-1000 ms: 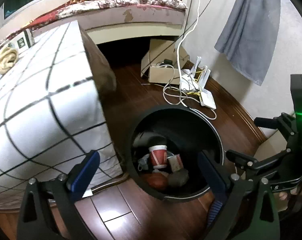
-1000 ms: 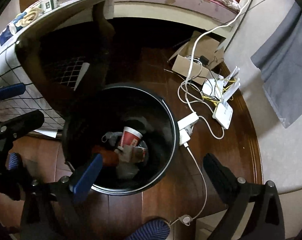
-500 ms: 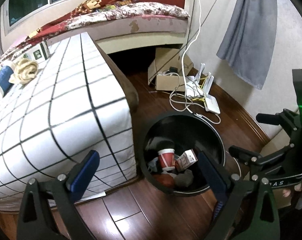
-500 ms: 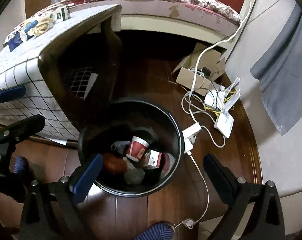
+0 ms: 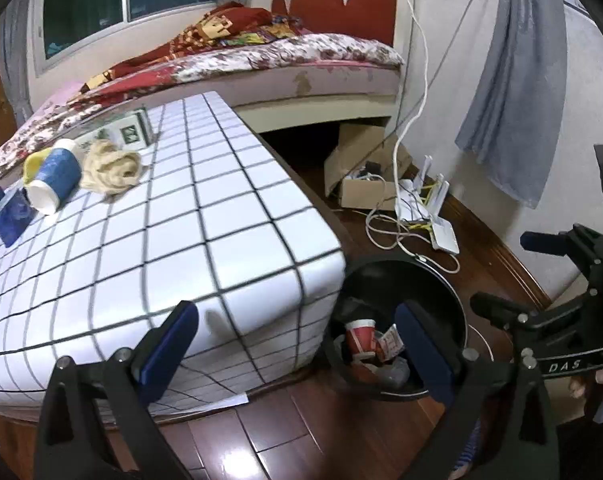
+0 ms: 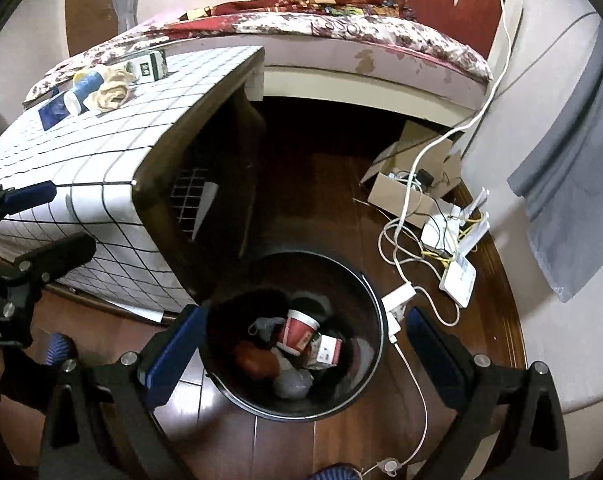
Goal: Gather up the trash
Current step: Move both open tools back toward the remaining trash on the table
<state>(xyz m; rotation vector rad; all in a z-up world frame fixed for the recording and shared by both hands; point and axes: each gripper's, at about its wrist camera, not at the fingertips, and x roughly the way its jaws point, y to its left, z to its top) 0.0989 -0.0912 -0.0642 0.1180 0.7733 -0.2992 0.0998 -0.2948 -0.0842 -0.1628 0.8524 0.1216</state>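
Note:
A black round bin (image 5: pixel 453 304) (image 6: pixel 375 376) stands on the wood floor beside a low table with a white checked cloth (image 5: pixel 173 216) (image 6: pixel 101 128). In the bin lie a red paper cup (image 6: pixel 299 330), a small carton (image 6: pixel 327 350) and other scraps. On the table's far end lie a blue paper cup (image 5: pixel 55 180) (image 6: pixel 81 88), a crumpled beige rag (image 5: pixel 111 168) (image 6: pixel 111 92), a blue packet (image 5: pixel 11 216) and a green-and-white box (image 5: pixel 131 134) (image 6: pixel 149 65). My left gripper (image 5: pixel 297 348) is open and empty above the table's corner. My right gripper (image 6: pixel 301 348) is open and empty above the bin.
A bed (image 5: pixel 285 60) stands behind the table. A cardboard box (image 5: pixel 361 172), white cables and routers (image 5: pixel 429 208) lie on the floor by the wall. A power adapter (image 6: pixel 397 300) lies beside the bin. A grey cloth (image 5: pixel 517 92) hangs on the wall.
Both grippers have risen and drawn back from the bin. The tabletop with its cup, rag and box has come into view. Both stay open and empty.

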